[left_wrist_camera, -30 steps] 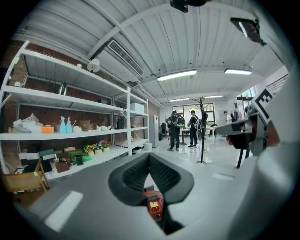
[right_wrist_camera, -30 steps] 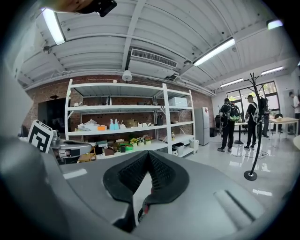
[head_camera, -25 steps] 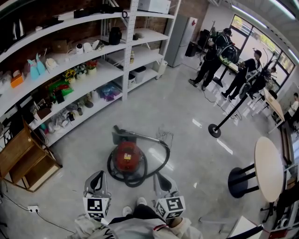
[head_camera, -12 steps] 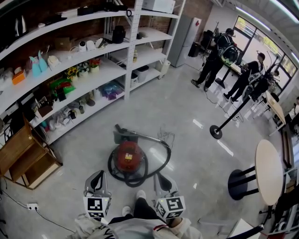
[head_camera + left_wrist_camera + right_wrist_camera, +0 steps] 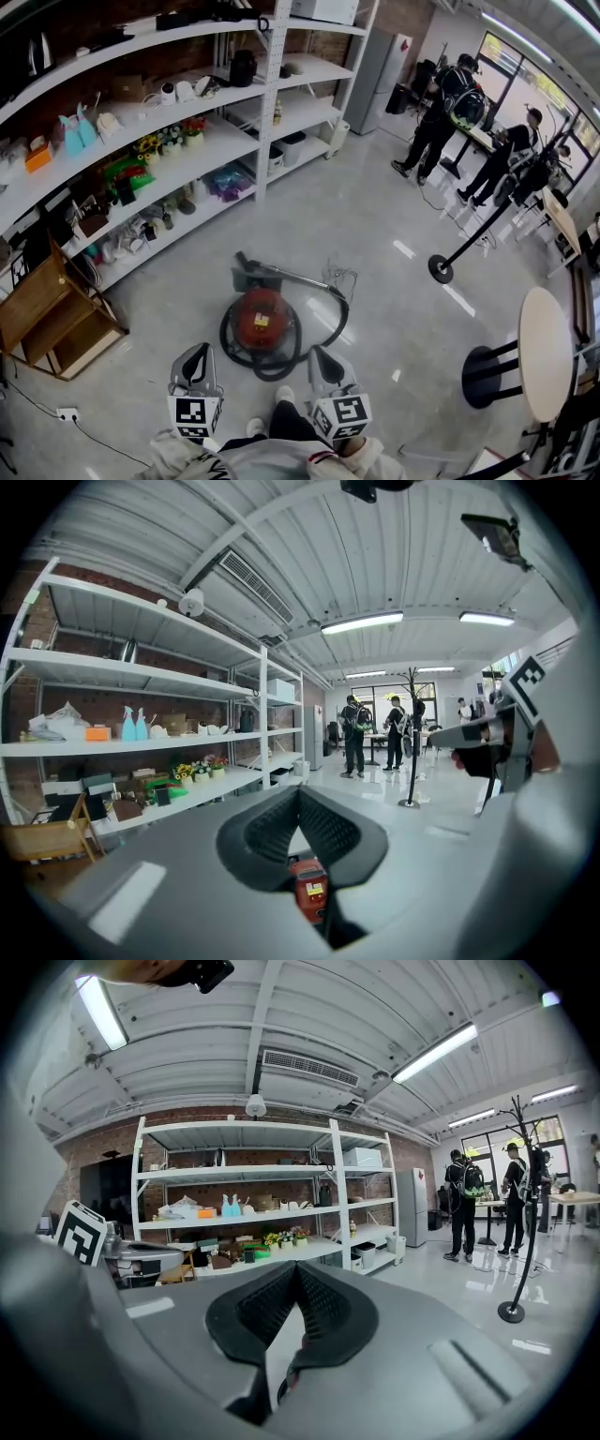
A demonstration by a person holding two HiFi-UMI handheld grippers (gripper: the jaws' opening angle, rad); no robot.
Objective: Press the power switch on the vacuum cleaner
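Two tools held low near my legs, left gripper (image 5: 197, 354) and right gripper (image 5: 322, 356), both clenched on nothing; the red vacuum cleaner (image 5: 262, 319) sits on the floor (image 5: 394, 281) just beyond them; probably out of reach, so its switch goes unpressed.

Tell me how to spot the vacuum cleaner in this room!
Find the long white shelves. On the shiny grey floor in front of them sits the vacuum cleaner. It is the only round red thing there, with a black hose looped around it.
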